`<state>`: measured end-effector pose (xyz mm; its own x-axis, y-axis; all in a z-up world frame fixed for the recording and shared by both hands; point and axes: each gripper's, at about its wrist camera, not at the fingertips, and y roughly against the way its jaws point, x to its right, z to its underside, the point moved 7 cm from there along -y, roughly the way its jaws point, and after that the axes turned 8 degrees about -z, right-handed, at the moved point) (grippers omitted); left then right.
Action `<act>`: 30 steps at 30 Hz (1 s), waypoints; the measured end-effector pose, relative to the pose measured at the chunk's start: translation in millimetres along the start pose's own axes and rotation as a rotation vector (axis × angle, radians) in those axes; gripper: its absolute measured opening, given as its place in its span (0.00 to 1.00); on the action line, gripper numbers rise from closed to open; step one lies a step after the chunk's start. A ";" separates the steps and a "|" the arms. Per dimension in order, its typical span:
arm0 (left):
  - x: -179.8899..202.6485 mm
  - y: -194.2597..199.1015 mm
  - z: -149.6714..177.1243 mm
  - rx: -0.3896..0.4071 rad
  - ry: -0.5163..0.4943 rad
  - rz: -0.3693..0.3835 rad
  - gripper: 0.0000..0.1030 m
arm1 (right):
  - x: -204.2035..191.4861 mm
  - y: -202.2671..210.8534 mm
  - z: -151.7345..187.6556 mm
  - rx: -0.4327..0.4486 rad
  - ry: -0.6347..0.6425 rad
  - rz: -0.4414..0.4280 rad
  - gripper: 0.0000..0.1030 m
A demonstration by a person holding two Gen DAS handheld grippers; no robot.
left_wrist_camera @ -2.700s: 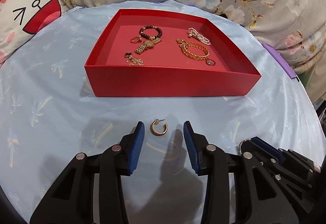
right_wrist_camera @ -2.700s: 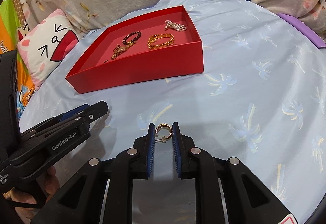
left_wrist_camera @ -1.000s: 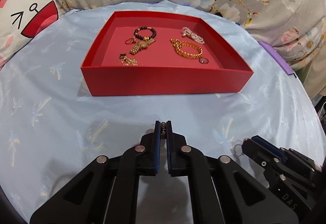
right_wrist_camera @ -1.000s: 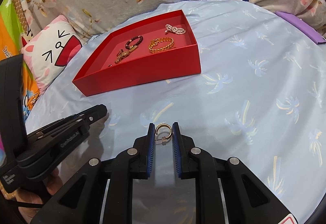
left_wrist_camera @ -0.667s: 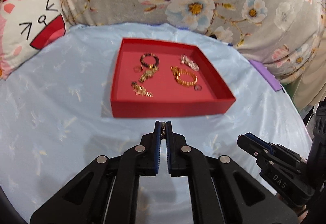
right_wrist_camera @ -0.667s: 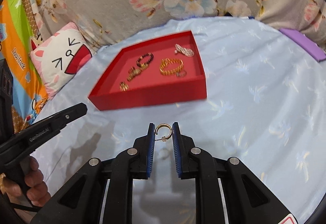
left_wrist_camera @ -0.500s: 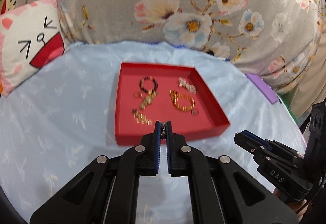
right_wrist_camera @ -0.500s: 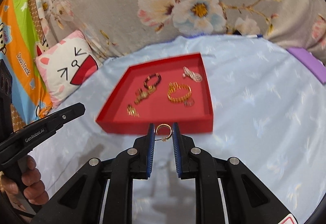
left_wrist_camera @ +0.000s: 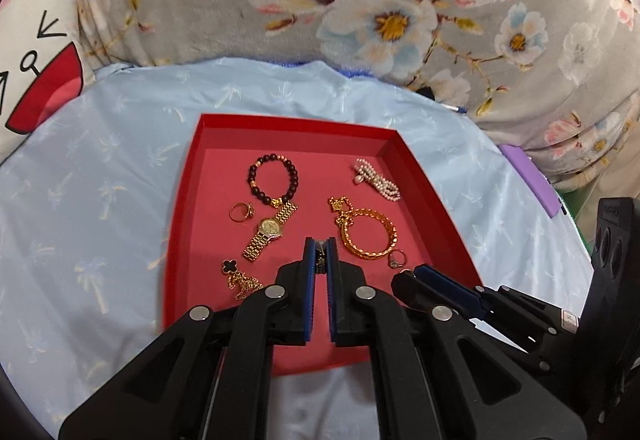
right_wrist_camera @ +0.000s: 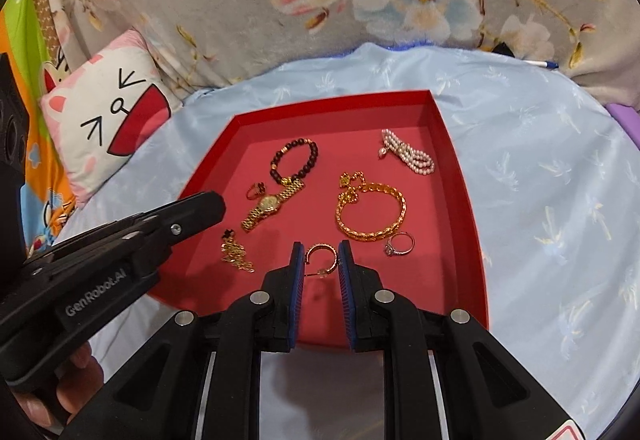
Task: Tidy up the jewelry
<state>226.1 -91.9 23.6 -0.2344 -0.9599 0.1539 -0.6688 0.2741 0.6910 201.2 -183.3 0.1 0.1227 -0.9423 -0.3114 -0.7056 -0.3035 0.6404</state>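
**Jewelry tray, both grippers loaded**

Red tray point(right_wrist_camera: 460, 176) at frame centre on a pale blue cloth point(right_wrist_camera: 540, 200). It holds a beaded bracelet point(right_wrist_camera: 294, 160), gold watch point(right_wrist_camera: 270, 205), gold chain bracelet point(right_wrist_camera: 370, 210), pearl piece point(right_wrist_camera: 408, 152) and ring point(right_wrist_camera: 400, 244). Right gripper point(right_wrist_camera: 321, 260) pinches a gold hoop earring point(right_wrist_camera: 321, 254) over the tray's lower part. Left gripper point(left_wrist_camera: 320, 260), nearly closed, clamps a small earring point(left_wrist_camera: 320, 254) edge-on above the tray.

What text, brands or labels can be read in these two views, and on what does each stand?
"GenRobot.AI": white print on the side of the left gripper, seen in the right wrist view.
Red-edged sticker at the bottom right of the right wrist view: cut off, unreadable.
Orange cartoon cloth at the left edge: no lettering legible.
Gold watch dial: too small to read.
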 end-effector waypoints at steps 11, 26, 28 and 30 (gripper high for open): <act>3.4 -31.5 -1.7 -0.021 -0.003 -0.003 0.08 | 13.7 -24.8 -1.0 -0.012 -0.008 0.011 0.18; -23.0 -4.1 -1.1 0.043 0.037 -0.079 0.34 | 16.0 10.1 -1.0 0.073 -0.016 0.044 0.50; -29.2 5.1 3.4 0.053 0.042 -0.099 0.35 | 14.2 16.8 4.0 0.078 -0.019 0.047 0.52; -32.7 12.9 8.1 0.060 0.044 -0.111 0.38 | 12.1 22.4 9.6 0.081 -0.025 0.046 0.56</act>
<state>219.4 -56.6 21.8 -0.1269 -0.9857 0.1105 -0.7301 0.1683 0.6623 180.2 -200.2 3.9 0.0721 -0.9511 -0.3004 -0.7644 -0.2462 0.5959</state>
